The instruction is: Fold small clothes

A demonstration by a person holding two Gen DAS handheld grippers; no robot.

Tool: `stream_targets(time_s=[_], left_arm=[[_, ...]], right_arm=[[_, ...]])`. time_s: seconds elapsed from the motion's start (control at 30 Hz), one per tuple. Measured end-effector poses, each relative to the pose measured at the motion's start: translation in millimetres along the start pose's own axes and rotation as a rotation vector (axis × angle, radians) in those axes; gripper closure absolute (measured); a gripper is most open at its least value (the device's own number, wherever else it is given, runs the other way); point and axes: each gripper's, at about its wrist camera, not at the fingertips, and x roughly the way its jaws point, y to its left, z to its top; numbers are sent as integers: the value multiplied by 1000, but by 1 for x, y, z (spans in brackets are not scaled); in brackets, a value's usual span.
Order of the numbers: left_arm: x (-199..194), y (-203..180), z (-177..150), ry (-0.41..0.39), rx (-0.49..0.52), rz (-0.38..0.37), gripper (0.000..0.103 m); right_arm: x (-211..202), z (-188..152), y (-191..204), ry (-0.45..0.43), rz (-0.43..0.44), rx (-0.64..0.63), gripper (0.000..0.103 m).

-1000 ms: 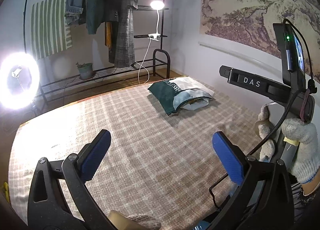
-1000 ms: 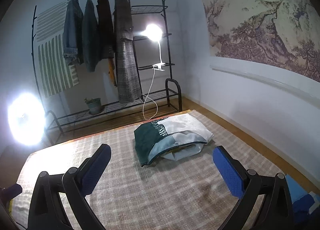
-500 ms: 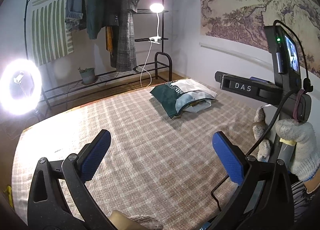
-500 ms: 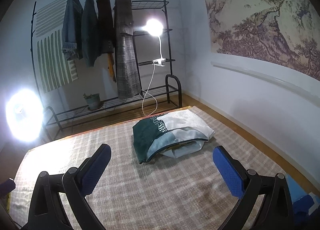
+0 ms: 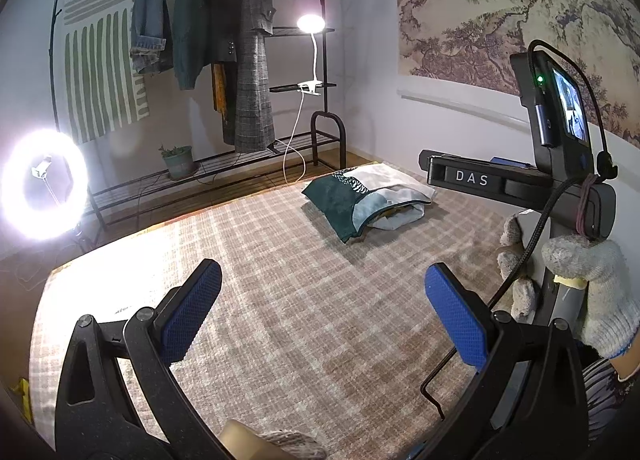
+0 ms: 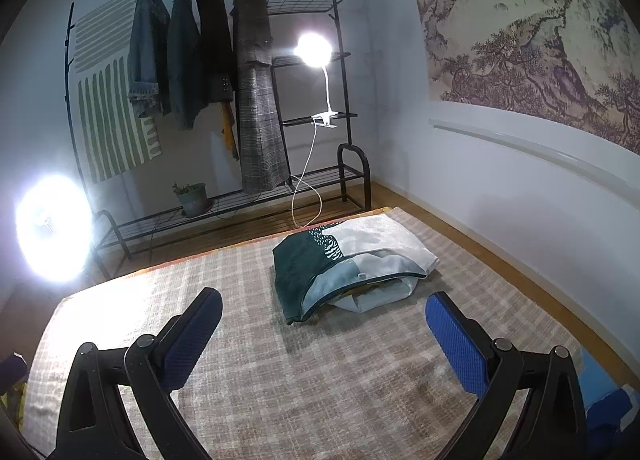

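Observation:
A folded pile of small clothes (image 5: 366, 200), dark green, pale blue and white, lies at the far right of the checked cloth (image 5: 280, 300); it also shows in the right wrist view (image 6: 348, 266). My left gripper (image 5: 324, 312) is open and empty, held above the cloth well short of the pile. My right gripper (image 6: 324, 340) is open and empty, just in front of the pile. The right gripper's body and the gloved hand (image 5: 592, 292) holding it show at the right of the left wrist view.
A clothes rack (image 6: 224, 100) with hanging jackets stands behind the cloth, with a clip lamp (image 6: 314, 50) and a potted plant (image 6: 192, 196). A ring light (image 6: 52, 228) glares at the left. A white wall runs along the right. Blue items (image 6: 608, 408) lie at the right edge.
Both grippers have drifted slightly, so the pile sits a little differently in each view. Both stay open and empty. The pile has not moved.

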Motion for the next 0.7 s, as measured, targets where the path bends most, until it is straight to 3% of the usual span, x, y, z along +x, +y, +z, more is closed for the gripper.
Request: stream_targets(time_s=[0.7], left_arm=[[0, 1, 0, 0, 3, 0, 0]], right_arm=[[2, -2, 0, 11, 8, 18, 0]])
